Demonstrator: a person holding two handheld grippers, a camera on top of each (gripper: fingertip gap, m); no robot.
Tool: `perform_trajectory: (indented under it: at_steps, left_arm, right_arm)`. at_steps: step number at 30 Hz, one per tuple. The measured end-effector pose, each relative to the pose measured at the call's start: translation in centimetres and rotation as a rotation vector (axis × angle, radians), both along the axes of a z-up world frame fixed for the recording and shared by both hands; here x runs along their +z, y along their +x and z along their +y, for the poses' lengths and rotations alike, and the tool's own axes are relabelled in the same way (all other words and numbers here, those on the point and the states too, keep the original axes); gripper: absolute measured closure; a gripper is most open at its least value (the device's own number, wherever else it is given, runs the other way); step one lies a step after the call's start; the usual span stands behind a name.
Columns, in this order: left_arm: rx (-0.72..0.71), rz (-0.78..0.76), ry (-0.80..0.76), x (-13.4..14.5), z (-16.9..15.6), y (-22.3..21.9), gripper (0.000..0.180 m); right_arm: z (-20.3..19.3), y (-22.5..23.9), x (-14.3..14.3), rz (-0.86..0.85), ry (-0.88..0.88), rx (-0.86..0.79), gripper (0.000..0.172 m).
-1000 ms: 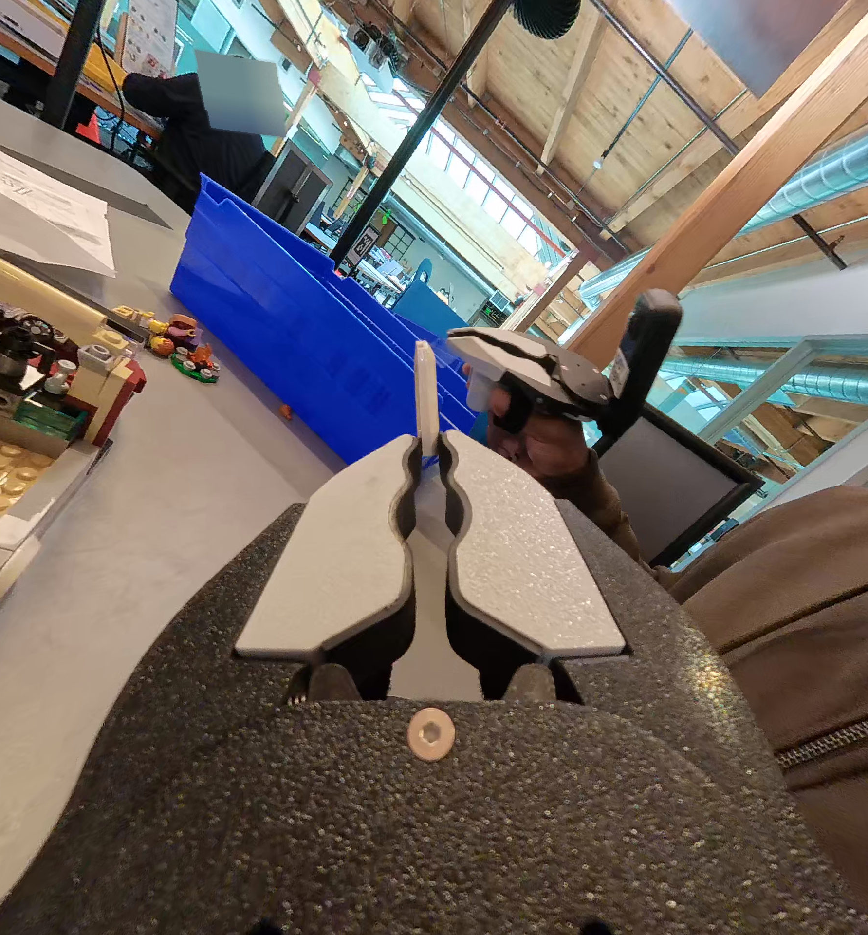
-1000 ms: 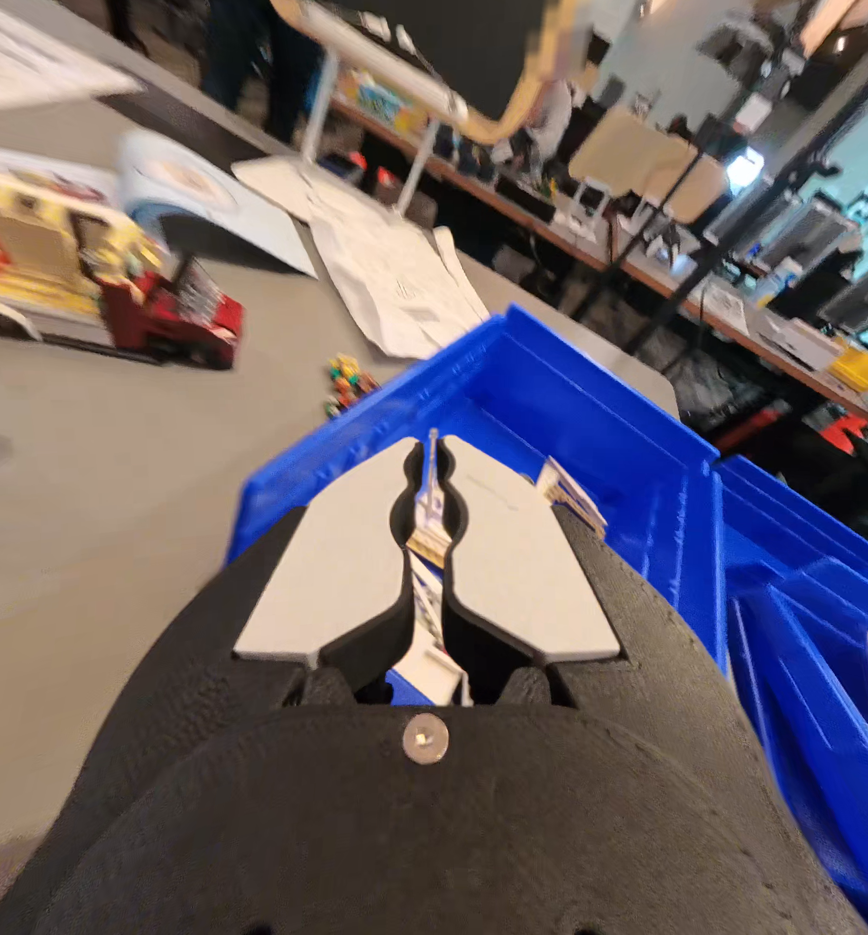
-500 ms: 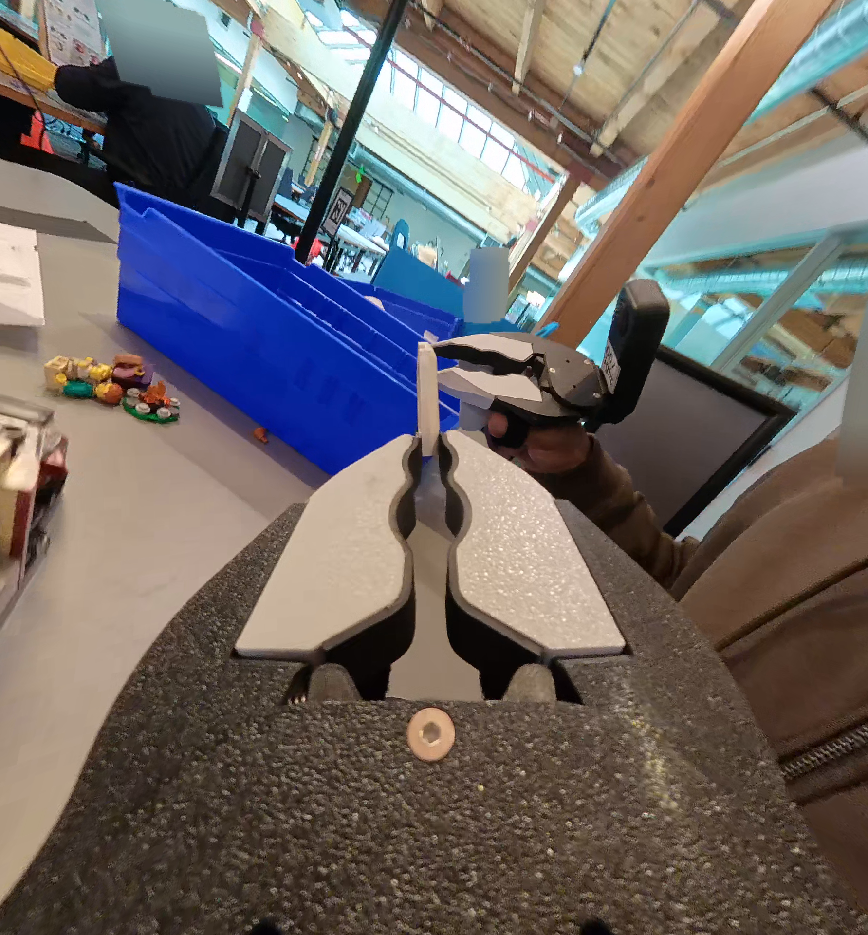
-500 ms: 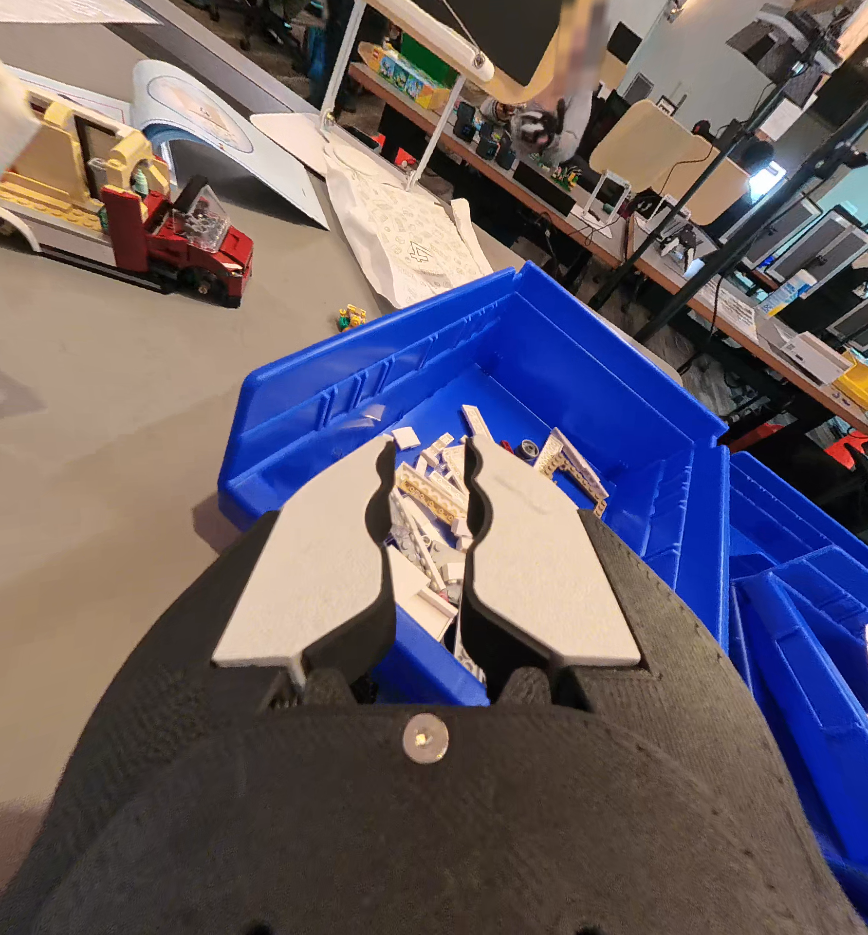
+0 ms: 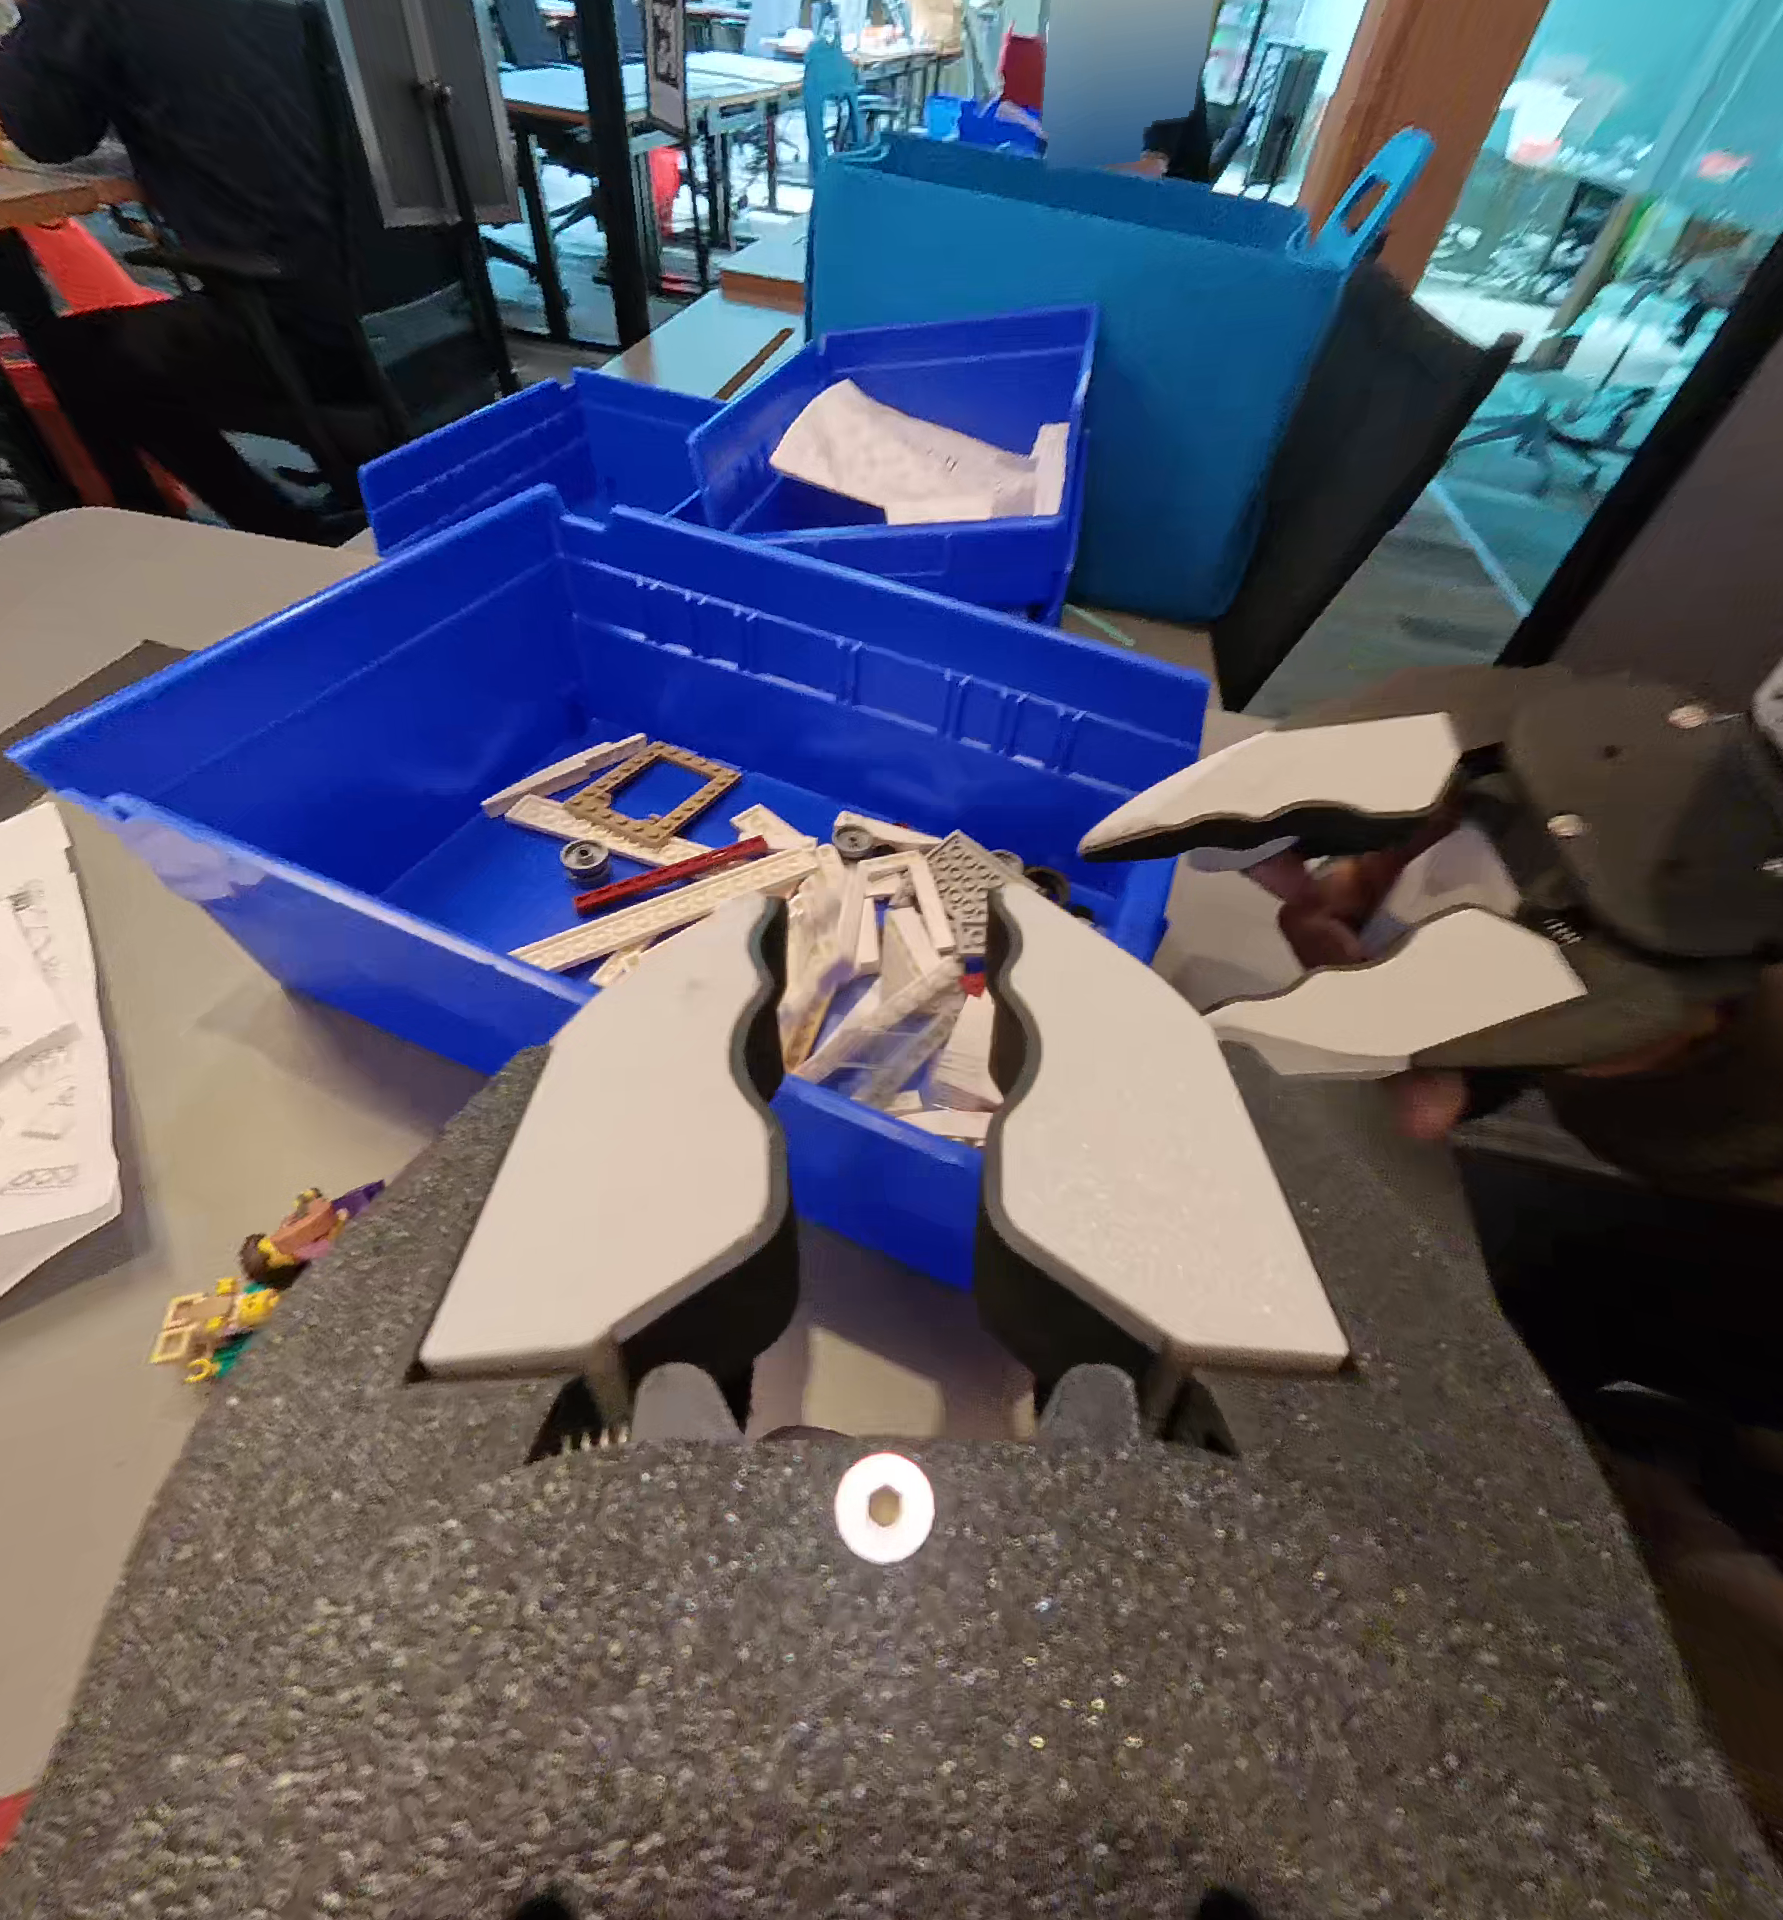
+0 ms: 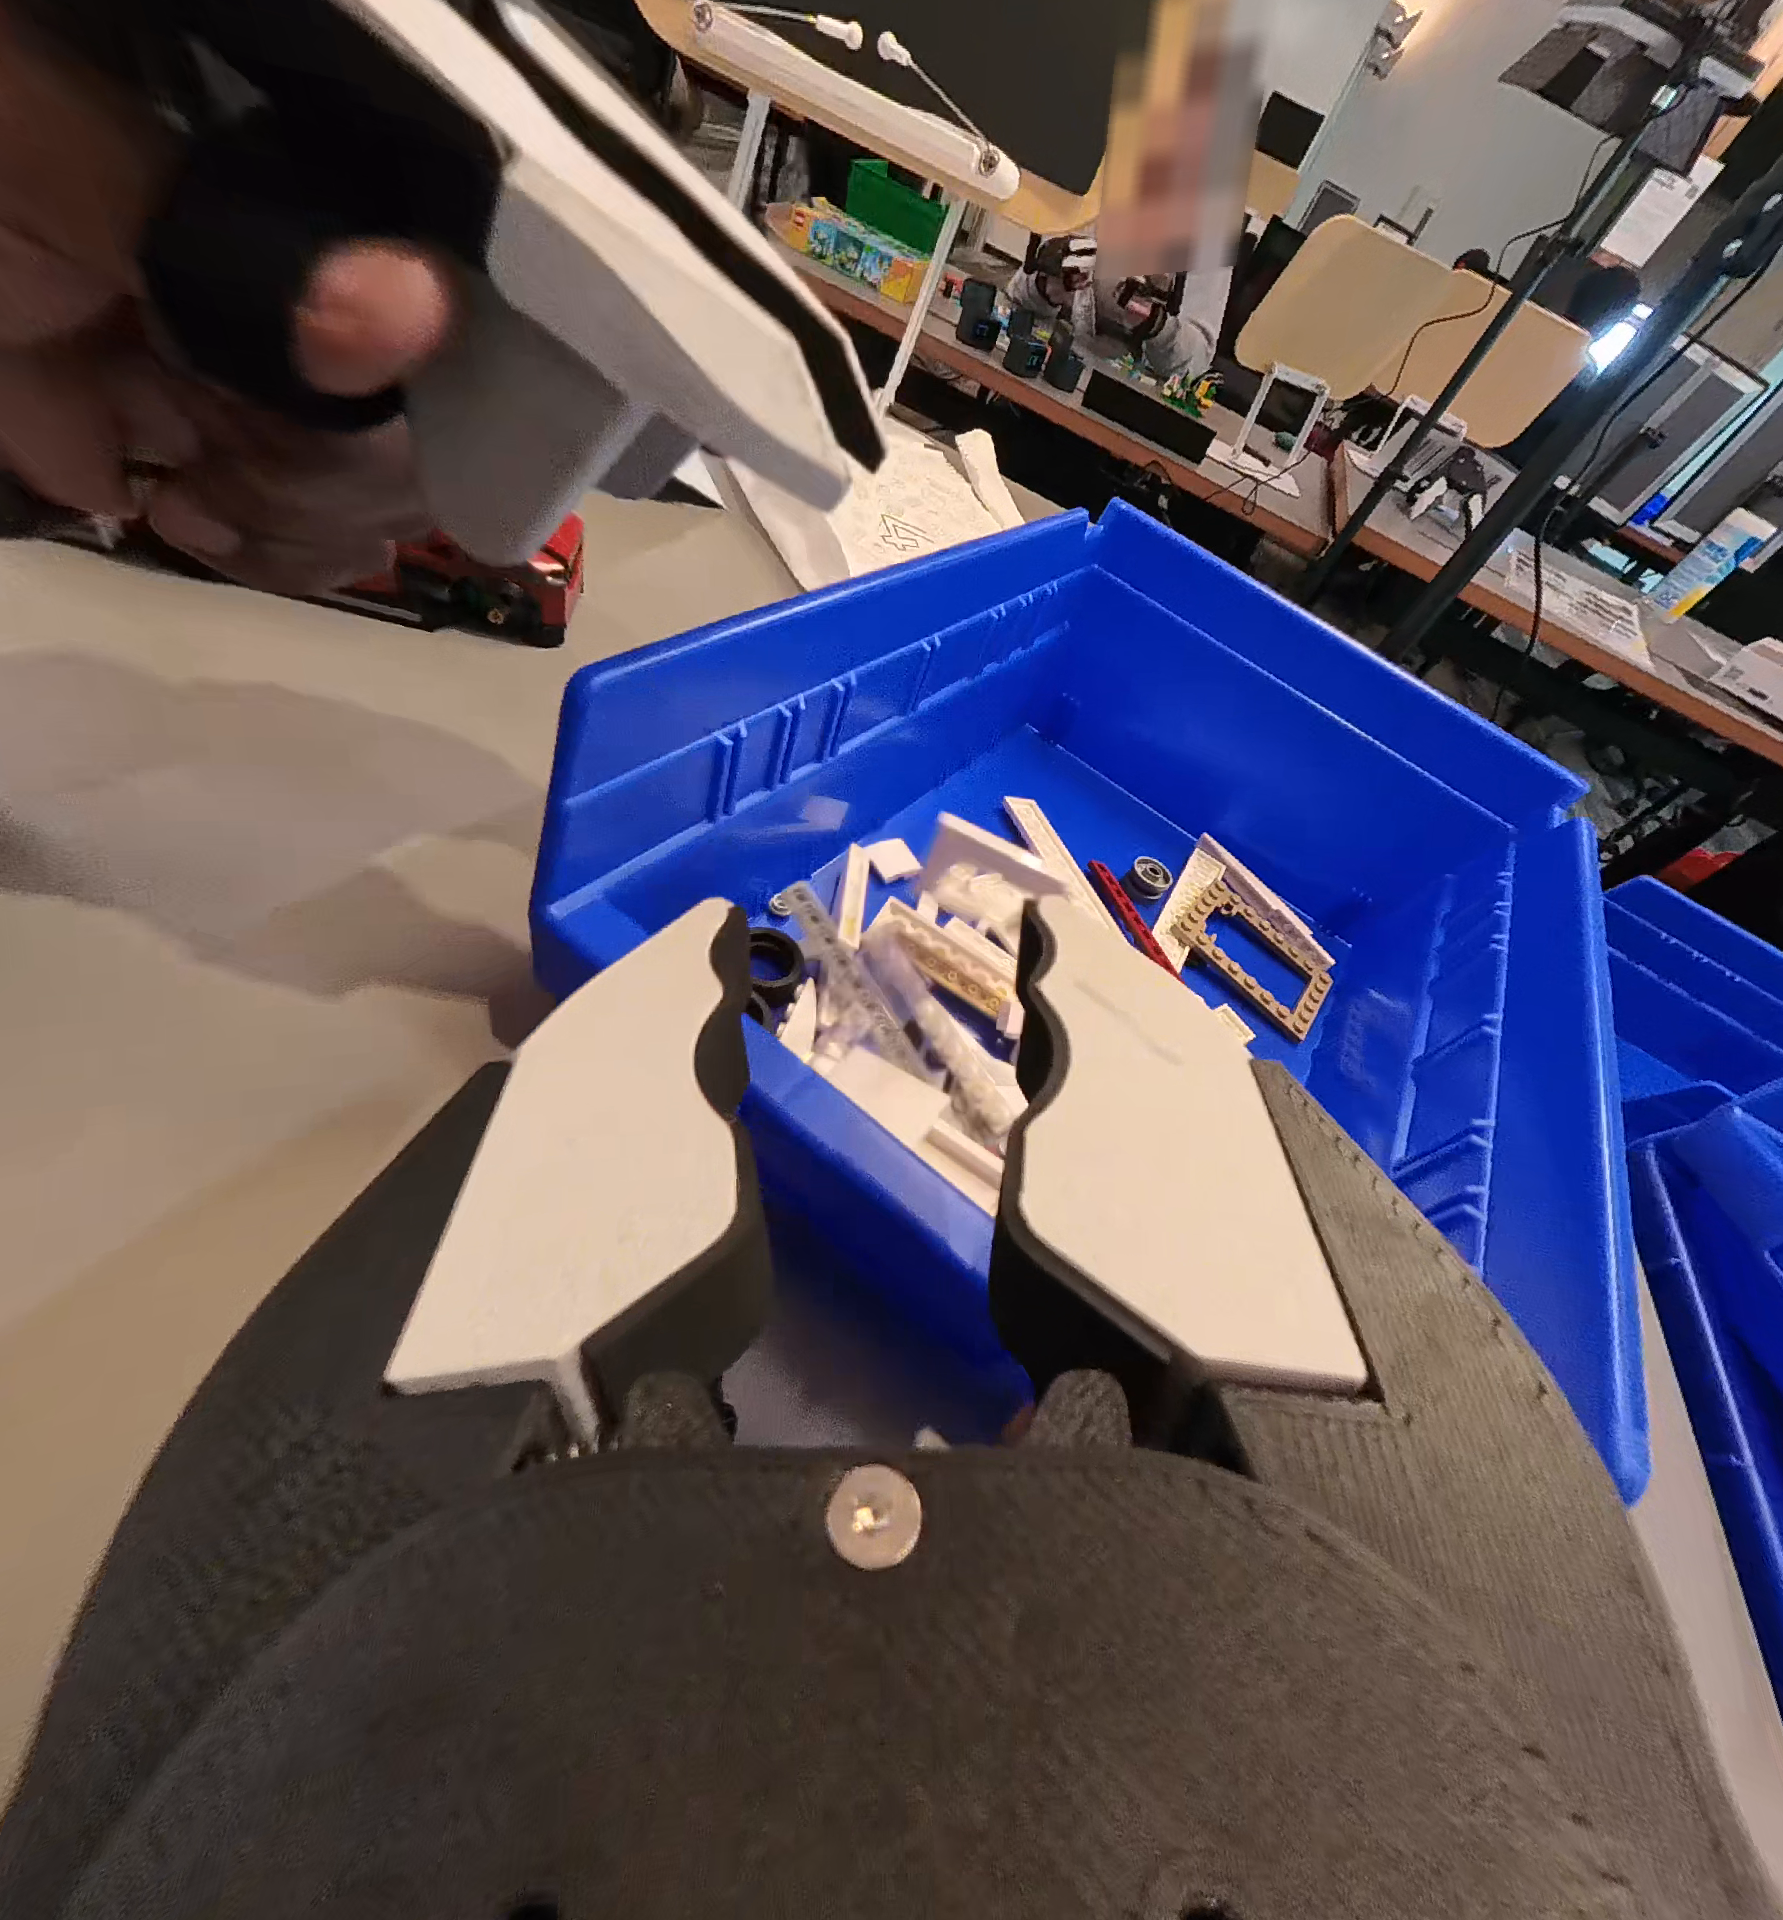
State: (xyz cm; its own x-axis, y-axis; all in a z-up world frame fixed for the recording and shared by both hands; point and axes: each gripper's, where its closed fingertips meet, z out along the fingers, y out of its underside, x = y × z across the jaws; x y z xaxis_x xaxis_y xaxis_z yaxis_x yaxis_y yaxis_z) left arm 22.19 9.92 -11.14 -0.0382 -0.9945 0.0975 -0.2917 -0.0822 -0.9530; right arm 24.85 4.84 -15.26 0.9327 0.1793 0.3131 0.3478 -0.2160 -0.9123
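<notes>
Long workbenches (image 6: 1489, 582) and teal-lit glass walls (image 5: 1645, 208) surround the workshop.

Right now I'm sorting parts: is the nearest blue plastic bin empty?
Not empty: the blue plastic bin holds loose white, grey and tan toy bricks.

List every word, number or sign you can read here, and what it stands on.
None reads clearly.
Instruction sheet on the table: print too small to read.
Paper in the rear blue bin: print blurred.
Sign on the black pole: blurred.
Coloured boxes on the bench: too small.
</notes>
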Motion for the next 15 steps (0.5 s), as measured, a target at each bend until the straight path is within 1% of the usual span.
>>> perform_trajectory:
  at_steps: [2, 4, 8, 12, 15]
  left_arm:
    - [0.031, 0.002, 0.029, -0.6, 0.5, -0.5, 0.140]
    - [0.052, -0.005, 0.048, -1.1, 0.9, -1.7, 0.140]
    - [0.124, 0.060, 0.113, -2.7, 2.5, -5.8, 0.135]
    - [0.239, 0.174, 0.229, -4.2, 4.7, -11.1, 0.126]
    - [0.332, 0.224, 0.289, -4.6, 6.2, -15.0, 0.121]
  right_arm:
    - [-0.4, -0.1, 0.1, 0.003, 0.010, 0.006, 0.122]
    - [-0.7, -0.3, 0.2, 0.007, 0.021, 0.025, 0.126]
    - [-0.9, -1.9, 0.8, 0.018, 0.043, 0.074, 0.127]
    - [-0.5, -5.5, 0.9, 0.011, 0.020, 0.173, 0.130]
    - [0.1, -9.0, 0.6, 0.000, -0.002, 0.261, 0.131]
